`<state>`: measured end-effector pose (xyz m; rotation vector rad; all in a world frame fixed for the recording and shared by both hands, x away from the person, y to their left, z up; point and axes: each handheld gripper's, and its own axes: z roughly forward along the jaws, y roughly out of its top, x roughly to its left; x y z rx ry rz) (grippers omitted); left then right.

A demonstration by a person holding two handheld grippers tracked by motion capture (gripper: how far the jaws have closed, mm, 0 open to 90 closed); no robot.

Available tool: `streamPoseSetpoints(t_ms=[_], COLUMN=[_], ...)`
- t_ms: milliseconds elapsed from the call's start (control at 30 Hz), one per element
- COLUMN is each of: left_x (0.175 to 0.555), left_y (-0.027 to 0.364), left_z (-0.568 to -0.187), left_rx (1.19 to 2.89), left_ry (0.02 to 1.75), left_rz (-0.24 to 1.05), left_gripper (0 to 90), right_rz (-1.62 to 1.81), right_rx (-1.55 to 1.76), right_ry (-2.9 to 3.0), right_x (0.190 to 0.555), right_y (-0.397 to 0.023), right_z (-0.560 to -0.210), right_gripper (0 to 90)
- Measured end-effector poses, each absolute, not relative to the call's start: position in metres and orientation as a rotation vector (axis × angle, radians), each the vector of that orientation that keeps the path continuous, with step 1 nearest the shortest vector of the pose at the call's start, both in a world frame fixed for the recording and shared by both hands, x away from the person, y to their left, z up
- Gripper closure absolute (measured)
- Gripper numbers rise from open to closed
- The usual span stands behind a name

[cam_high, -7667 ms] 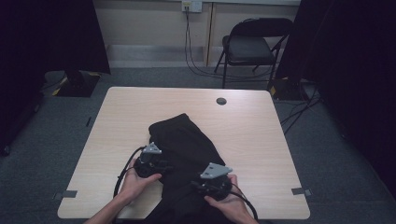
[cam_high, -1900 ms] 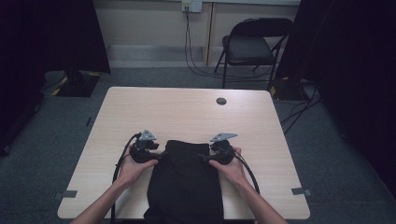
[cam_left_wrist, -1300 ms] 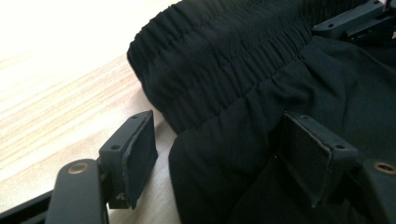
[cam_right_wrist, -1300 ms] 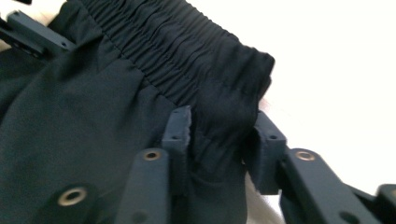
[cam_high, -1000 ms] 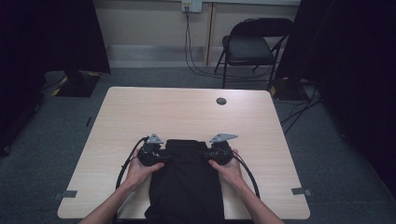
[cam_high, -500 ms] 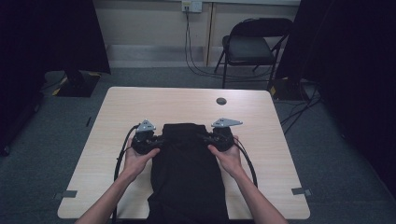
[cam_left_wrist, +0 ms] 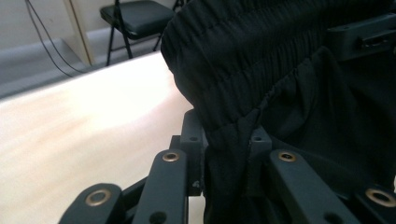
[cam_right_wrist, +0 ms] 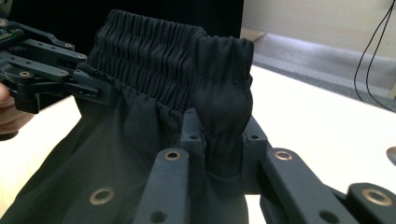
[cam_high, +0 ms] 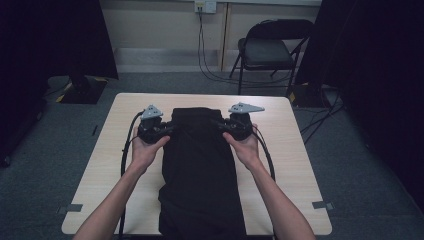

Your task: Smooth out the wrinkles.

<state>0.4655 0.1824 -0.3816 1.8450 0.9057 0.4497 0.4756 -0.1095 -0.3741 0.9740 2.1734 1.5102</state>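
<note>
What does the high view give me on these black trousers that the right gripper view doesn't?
High view alone: both hands, the whole black trousers running down the table toward the person, the folding chair beyond. Right gripper view alone: the gathered elastic waistband close up, its corner pinched between the right claw jaws. Both share: the left claw clamped on the waistband's other end, trousers stretched between the two claws.

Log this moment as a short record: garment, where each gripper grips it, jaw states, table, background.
garment: black pants with elastic waistband, hanging down over the table's near edge
left gripper: jaws have just been closing, now shut on the waistband's left end
right gripper: shut on the waistband's right end
waistband: stretched between the two grippers, lifted
table: light wood
background: folding chair, wall cables
</note>
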Motion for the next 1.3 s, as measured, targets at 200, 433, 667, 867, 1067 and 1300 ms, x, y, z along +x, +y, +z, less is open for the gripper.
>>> streamPoseSetpoints(t_ms=[200,433,667,867,1067,1300], left_x=[0.487,0.516,0.526,0.514,0.483,0.431], left_y=[0.18,0.175,0.17,0.161,0.16,0.163], left_z=[-0.357,-0.307,-0.231,-0.225,-0.291,-0.335], left_rx=[1.802,1.73,1.65,1.715,1.774,1.839], left_ry=[0.9,0.886,0.822,0.758,0.775,0.764], left_rz=[0.49,0.561,0.671,0.696,0.558,0.45], left_gripper=[76.8,77.0,77.2,76.9,76.7,76.5], right_rz=[1.526,1.499,1.527,1.54,1.597,1.605], right_rx=[0.959,0.929,0.868,0.851,0.911,0.906], right_ry=[2.126,2.049,1.915,1.893,2.004,2.145], right_x=[0.494,0.522,0.53,0.527,0.507,0.459], right_y=[-0.11,-0.107,-0.107,-0.116,-0.132,-0.142], right_z=[-0.349,-0.295,-0.226,-0.207,-0.273,-0.324], right_gripper=[77.1,77.2,77.2,77.2,77.1,77.0])
